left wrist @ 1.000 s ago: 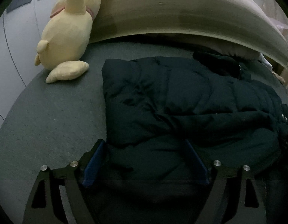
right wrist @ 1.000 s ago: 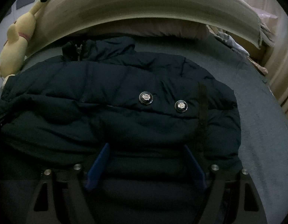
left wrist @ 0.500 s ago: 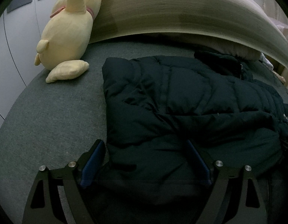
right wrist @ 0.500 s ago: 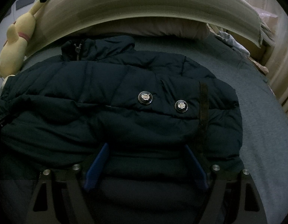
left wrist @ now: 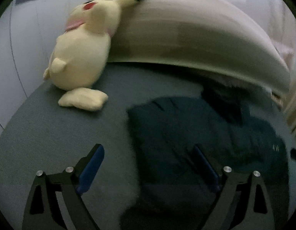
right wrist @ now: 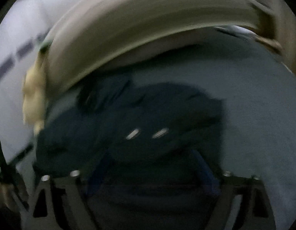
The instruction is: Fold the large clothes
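Note:
A dark puffer jacket point(left wrist: 195, 130) lies folded on the grey bed sheet point(left wrist: 52, 134), collar toward the headboard. My left gripper point(left wrist: 148, 149) hovers over the jacket's left edge. Its jaws are opening; the blue pads press on nothing, with sheet under one and jacket under the other. The right wrist view is blurred by motion. There the jacket point(right wrist: 148, 115) shows two metal snaps point(right wrist: 133, 134). My right gripper point(right wrist: 150, 155) hangs above the jacket's near part. Its jaws are opening too, with no fabric pinched between them.
A yellow plush toy point(left wrist: 80, 53) leans against the beige padded headboard point(left wrist: 186, 38) at the left; it is a blur at the left edge point(right wrist: 33, 99) of the right wrist view. White cupboard doors point(left wrist: 23, 38) stand beside the bed. Bare sheet point(right wrist: 253, 105) lies right of the jacket.
Both grippers let go of the jacket's near edge, spread wider and drew back and up. The left one shifted left over the sheet. The right one rolled, blurring its view.

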`<act>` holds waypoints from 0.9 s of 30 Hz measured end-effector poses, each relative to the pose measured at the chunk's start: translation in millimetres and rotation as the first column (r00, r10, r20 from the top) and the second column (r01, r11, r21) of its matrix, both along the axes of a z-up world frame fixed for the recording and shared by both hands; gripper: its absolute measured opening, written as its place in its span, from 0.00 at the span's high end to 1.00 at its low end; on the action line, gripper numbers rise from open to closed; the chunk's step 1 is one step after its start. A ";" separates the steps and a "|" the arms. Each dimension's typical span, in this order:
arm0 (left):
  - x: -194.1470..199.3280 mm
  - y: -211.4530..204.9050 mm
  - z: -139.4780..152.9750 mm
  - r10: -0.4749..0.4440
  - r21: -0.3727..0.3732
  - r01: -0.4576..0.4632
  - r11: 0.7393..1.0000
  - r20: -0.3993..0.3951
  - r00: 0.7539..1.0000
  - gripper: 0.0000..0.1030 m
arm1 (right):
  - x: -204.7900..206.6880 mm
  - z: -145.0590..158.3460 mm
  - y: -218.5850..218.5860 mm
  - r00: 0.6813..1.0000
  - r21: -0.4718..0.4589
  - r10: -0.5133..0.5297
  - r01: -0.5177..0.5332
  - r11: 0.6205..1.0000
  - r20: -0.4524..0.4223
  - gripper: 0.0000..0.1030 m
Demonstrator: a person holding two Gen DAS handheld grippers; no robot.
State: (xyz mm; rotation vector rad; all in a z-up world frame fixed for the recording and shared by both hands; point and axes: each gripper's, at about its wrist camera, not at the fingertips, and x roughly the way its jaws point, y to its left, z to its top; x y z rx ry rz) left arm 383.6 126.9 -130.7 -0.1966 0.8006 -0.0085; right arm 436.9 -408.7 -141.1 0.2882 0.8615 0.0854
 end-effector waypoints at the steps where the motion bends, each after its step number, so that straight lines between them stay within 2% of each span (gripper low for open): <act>1: 11.5 9.6 -4.8 0.004 -0.017 -0.005 1.000 -0.033 0.999 0.09 | 8.0 -2.7 -21.2 0.999 0.015 -0.041 0.042 0.999 -0.014 0.05; 3: 28.4 19.2 -18.2 0.000 -0.045 -0.005 0.999 -0.096 0.995 0.09 | 24.7 -19.8 -57.5 0.990 0.057 -0.116 0.120 0.991 -0.079 0.05; 5: 39.6 22.3 -31.3 -0.015 -0.076 0.005 0.997 -0.136 0.991 0.09 | 38.8 -41.9 -78.9 0.981 0.152 -0.117 0.141 0.978 -0.154 0.05; 6: 44.9 20.6 -36.4 -0.033 -0.089 0.020 0.996 -0.147 0.989 0.09 | 44.0 -49.0 -84.9 0.980 0.197 -0.110 0.143 0.970 -0.167 0.05; 9: 56.6 16.0 -45.2 -0.058 -0.117 0.039 0.992 -0.161 0.985 0.09 | 57.3 -50.7 -86.7 0.989 0.247 -0.084 0.113 0.962 -0.123 0.05; 10: 59.9 15.1 -46.7 -0.060 -0.130 0.039 0.991 -0.158 0.986 0.14 | 65.5 -52.5 -85.5 0.989 0.265 -0.068 0.100 0.959 -0.128 0.06; 11: 63.3 12.3 -46.9 -0.068 -0.124 0.049 0.991 -0.153 0.986 0.24 | 70.3 -54.6 -84.3 0.988 0.265 -0.057 0.093 0.960 -0.140 0.18; 12: 65.8 8.9 -47.8 -0.092 -0.129 0.072 0.989 -0.160 0.983 0.53 | 78.1 -55.2 -80.0 0.988 0.265 -0.027 0.068 0.962 -0.155 0.63; 13: 67.2 4.3 -45.8 -0.116 -0.145 0.093 0.985 -0.167 0.979 0.69 | 83.4 -53.4 -74.7 0.985 0.264 0.004 0.042 0.964 -0.173 0.72; 15: 62.5 -3.0 -33.5 -0.107 -0.068 0.100 0.993 -0.122 0.987 0.80 | 79.9 -37.2 -58.9 0.988 0.176 0.024 0.003 0.984 -0.152 0.82; 17: 59.2 -7.3 -32.5 -0.103 -0.031 0.100 0.994 -0.101 0.989 0.81 | 74.5 -24.6 -49.2 0.992 0.091 0.034 -0.023 0.996 -0.119 0.83; 19: 63.7 -11.8 -51.5 -0.098 0.004 0.100 0.995 -0.149 0.984 0.77 | 78.9 -46.4 -50.1 0.984 0.045 0.013 -0.005 0.999 -0.176 0.82; 21: 60.3 -18.5 -52.4 -0.077 0.054 0.085 0.995 -0.133 0.988 0.73 | 76.5 -52.3 -48.5 0.988 0.039 0.003 0.003 0.999 -0.156 0.73; 22: 60.9 -20.6 -48.2 -0.067 0.052 0.074 0.996 -0.130 0.989 0.71 | 73.4 -49.2 -48.6 0.990 0.049 -0.010 0.017 0.999 -0.141 0.68; 23: 58.8 -19.4 -43.8 -0.059 0.042 0.065 0.997 -0.129 0.990 0.66 | 70.7 -47.6 -48.2 0.990 0.062 -0.009 0.018 0.998 -0.140 0.40; 24: 55.8 -16.7 -38.1 -0.053 0.031 0.057 0.998 -0.128 0.990 0.52 | 67.1 -43.5 -49.3 0.991 0.074 -0.004 0.014 0.997 -0.136 0.23; 25: 53.0 -14.8 -32.3 -0.057 0.028 0.061 0.998 -0.112 0.992 0.35 | 60.6 -34.7 -51.1 0.994 0.044 -0.032 0.037 0.998 -0.109 0.23; 27: 45.3 -13.9 -13.4 -0.047 0.081 0.050 0.995 -0.040 0.998 0.28 | 50.8 -12.0 -53.8 0.997 -0.033 -0.059 0.057 0.998 -0.044 0.23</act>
